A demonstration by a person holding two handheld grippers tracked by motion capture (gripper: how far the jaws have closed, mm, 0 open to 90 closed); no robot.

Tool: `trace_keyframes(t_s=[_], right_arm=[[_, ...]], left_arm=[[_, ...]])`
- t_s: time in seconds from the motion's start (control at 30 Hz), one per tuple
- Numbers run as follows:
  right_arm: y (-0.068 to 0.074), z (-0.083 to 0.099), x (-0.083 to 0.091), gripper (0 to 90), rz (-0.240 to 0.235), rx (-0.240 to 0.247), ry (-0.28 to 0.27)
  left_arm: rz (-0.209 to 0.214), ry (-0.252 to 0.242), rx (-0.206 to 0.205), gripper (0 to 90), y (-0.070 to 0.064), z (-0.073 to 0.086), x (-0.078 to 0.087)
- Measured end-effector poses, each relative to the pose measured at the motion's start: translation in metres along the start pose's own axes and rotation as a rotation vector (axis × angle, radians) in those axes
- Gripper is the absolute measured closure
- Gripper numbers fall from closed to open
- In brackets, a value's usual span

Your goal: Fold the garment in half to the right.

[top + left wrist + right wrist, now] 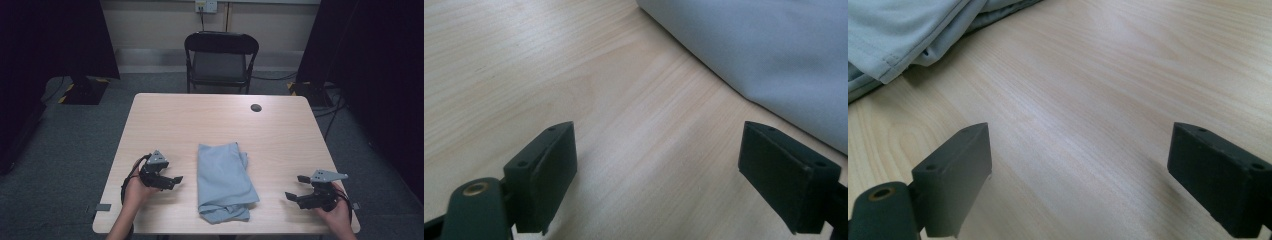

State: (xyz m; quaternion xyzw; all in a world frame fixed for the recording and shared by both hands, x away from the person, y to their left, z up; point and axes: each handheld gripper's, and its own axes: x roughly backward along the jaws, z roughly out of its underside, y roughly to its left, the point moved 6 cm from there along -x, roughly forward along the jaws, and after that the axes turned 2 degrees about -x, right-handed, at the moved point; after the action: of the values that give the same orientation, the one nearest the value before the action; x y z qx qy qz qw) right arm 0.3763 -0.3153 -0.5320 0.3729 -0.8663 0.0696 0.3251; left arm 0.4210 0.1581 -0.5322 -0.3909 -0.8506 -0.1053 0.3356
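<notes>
A folded light blue-grey cloth [222, 180] lies on the wooden table [215, 120], near the front middle. My left gripper [173, 181] rests just left of the cloth, jaws wide apart over bare wood, pointing at the cloth's edge [774, 55]. On the other side, my right gripper [296, 187] stands open too, a short way from the cloth, whose layered hem [908, 35] lies ahead of its jaws. Neither gripper [659, 170] [1078, 175] touches the cloth, and nothing is between the jaws.
A small dark round spot [256, 107] sits at the table's far right. A black folding chair [221, 60] stands behind the far edge. Cables run across the grey floor at the right, and dark curtains hang on both sides.
</notes>
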Motion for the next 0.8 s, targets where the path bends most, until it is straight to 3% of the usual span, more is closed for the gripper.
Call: trace_keyframes(t_s=[0.8], right_arm=[[-0.005, 0.009, 0.001, 9.9, 0.019, 0.023, 0.070]], left_arm=[[-0.012, 0.015, -0.024, 15.4, 0.000, 0.017, 0.009]])
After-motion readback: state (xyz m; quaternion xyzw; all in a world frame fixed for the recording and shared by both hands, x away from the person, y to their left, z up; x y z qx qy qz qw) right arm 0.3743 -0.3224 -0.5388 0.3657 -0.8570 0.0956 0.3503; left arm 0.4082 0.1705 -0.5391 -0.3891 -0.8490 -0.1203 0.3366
